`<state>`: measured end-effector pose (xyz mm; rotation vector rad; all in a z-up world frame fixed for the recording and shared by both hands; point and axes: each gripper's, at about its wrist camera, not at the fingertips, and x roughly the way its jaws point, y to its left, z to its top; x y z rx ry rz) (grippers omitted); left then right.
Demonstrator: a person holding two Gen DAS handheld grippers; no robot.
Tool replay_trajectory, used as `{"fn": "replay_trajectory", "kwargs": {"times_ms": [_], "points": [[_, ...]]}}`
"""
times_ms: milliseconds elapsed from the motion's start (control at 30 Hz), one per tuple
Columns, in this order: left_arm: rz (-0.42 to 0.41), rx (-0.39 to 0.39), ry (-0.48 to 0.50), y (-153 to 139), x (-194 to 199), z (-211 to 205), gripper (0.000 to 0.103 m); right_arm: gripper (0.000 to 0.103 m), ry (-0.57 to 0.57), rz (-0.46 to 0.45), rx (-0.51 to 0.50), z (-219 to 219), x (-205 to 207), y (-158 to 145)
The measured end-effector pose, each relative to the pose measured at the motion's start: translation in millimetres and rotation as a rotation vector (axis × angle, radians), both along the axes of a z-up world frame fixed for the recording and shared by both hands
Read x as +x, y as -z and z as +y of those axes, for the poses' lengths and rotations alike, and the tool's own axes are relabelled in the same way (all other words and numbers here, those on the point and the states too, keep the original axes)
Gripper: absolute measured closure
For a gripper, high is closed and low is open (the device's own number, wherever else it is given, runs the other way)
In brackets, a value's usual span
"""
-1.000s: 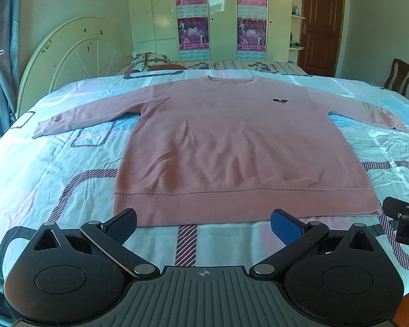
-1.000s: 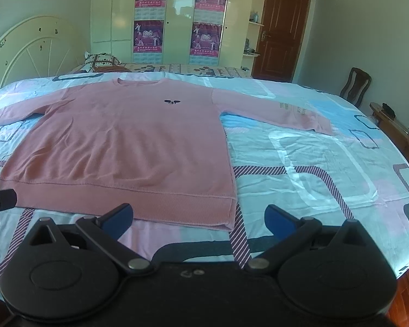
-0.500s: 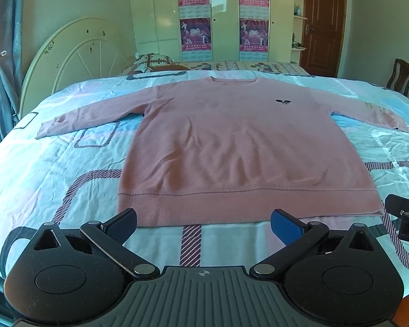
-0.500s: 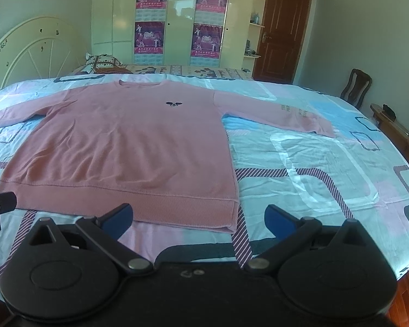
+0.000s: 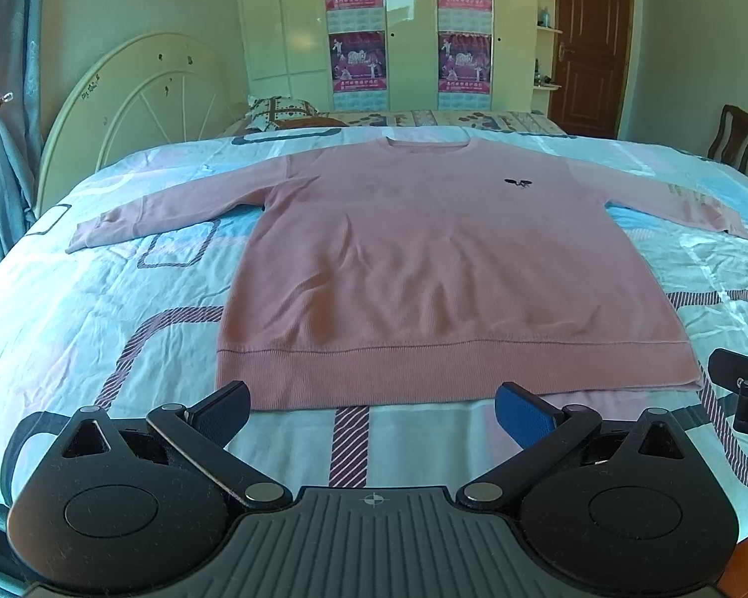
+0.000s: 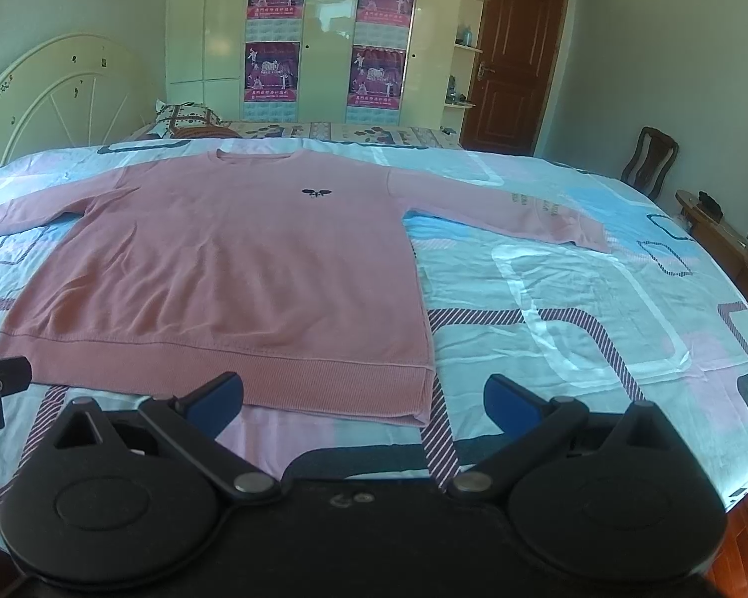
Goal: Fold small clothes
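A pink long-sleeved sweater [image 5: 439,274] lies flat and face up on the bed, both sleeves spread out, a small dark logo on its chest. My left gripper [image 5: 371,411] hovers open just short of the ribbed hem, near its left half, with nothing between the fingers. In the right wrist view the same sweater [image 6: 244,269] fills the left half. My right gripper [image 6: 364,398] is open over the hem's right corner, holding nothing. The right gripper's tip [image 5: 743,388] shows at the left view's right edge.
The bed carries a light blue and pink patterned sheet [image 6: 573,309]. A cream headboard [image 5: 139,109] stands at the left, a pillow [image 5: 279,112] at the back. Wardrobes with posters, a brown door [image 6: 513,60], a wooden chair [image 6: 648,159] and a low wooden cabinet [image 6: 718,234] line the room.
Both views have shifted slightly, so the sweater sits a little further right and lower in the frames. Both grippers stay open and nothing has been gripped.
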<state>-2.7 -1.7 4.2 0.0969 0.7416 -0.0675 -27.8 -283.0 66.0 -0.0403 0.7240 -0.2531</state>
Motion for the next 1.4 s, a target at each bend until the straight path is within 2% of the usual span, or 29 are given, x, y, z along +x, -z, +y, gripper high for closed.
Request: {"fn": "replay_trajectory", "kwargs": {"times_ms": [1400], "points": [[0.001, 0.005, -0.010, 1.1, -1.3, 0.6, 0.000, 0.000, 0.003, -0.010, 0.004, -2.6, -1.1, -0.7]]}}
